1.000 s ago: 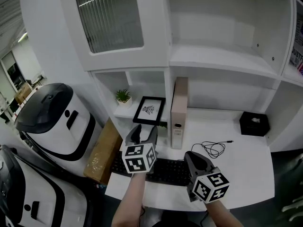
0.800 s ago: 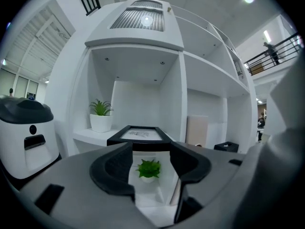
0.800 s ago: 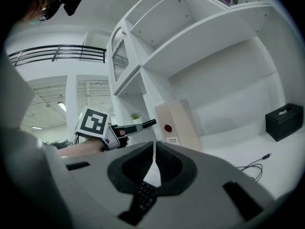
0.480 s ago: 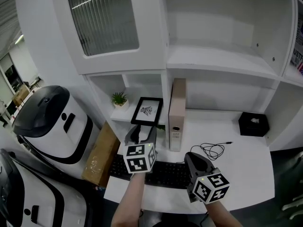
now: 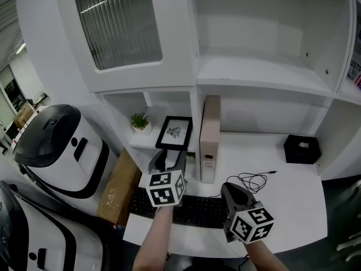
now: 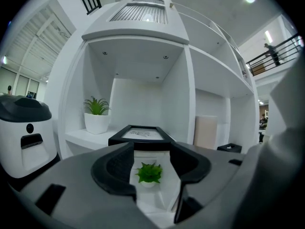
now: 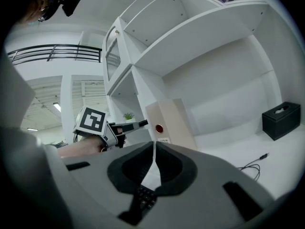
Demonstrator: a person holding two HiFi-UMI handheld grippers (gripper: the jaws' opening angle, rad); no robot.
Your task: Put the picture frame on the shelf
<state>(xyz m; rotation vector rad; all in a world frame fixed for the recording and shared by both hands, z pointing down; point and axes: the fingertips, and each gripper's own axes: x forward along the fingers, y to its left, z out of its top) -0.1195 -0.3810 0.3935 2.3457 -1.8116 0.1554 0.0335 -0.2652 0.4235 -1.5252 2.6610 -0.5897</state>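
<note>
The black-rimmed picture frame (image 5: 175,132) with a white print stands on the low white shelf (image 5: 148,142) at the left of the unit, tilted back, its lower edge on the board. A small green plant in a white pot (image 5: 139,121) sits on the same shelf, just left of the frame and farther back. The left claw (image 5: 166,161) hovers just near of the frame; in the left gripper view the left claw (image 6: 151,149) has its 2 jaws apart and nothing gripped, with the frame's (image 6: 140,135) near edge just beyond the tips. Through the gap shows a second small green plant (image 6: 149,172), lower down.

The right claw (image 5: 232,191) is held over the white worktop (image 5: 293,199) near the black keyboard (image 5: 192,208); in the right gripper view the right claw (image 7: 154,149) has its jaws pressed together on nothing.

A tall beige ring binder (image 5: 208,144) stands upright right of the frame. A thin black cable (image 5: 254,179) lies right of it, and a black box (image 5: 302,149) sits far right.
</note>
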